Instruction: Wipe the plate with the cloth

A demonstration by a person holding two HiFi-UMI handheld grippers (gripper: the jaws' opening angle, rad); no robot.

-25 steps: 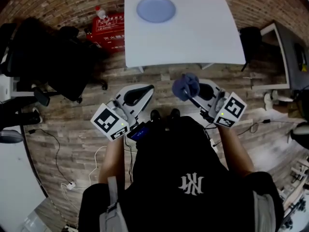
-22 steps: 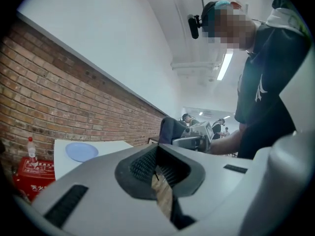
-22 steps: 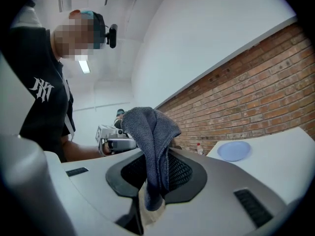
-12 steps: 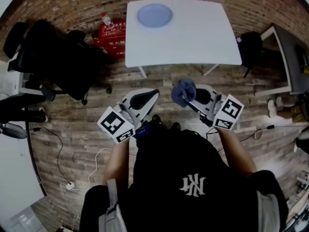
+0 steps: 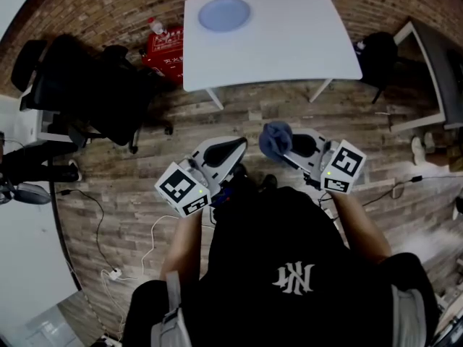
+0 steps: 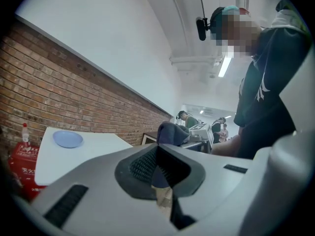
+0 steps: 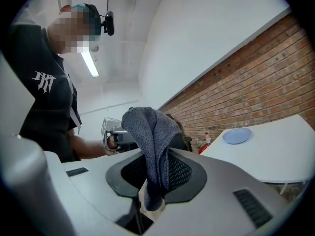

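A light blue plate (image 5: pixel 225 14) lies at the far left corner of a white table (image 5: pixel 289 38), well ahead of both grippers. My right gripper (image 5: pixel 288 144) is shut on a grey-blue cloth (image 5: pixel 275 139), which bunches up above its jaws. In the right gripper view the cloth (image 7: pixel 150 136) hangs between the pads, with the plate (image 7: pixel 236 135) far off to the right. My left gripper (image 5: pixel 223 150) is shut with nothing in it. In the left gripper view the plate (image 6: pixel 68 139) shows small on the table (image 6: pixel 86 156).
A red box (image 5: pixel 168 49) with a bottle stands on the wooden floor left of the table. Black office chairs (image 5: pixel 79 85) fill the left side. A dark bag (image 5: pixel 380 53) and another desk (image 5: pixel 434 63) stand at the right. Cables (image 5: pixel 108 266) trail on the floor.
The view has shifted, so the table and plate sit a little higher in frame. Both grippers have drifted slightly right, and the cloth stays clamped in the right one.
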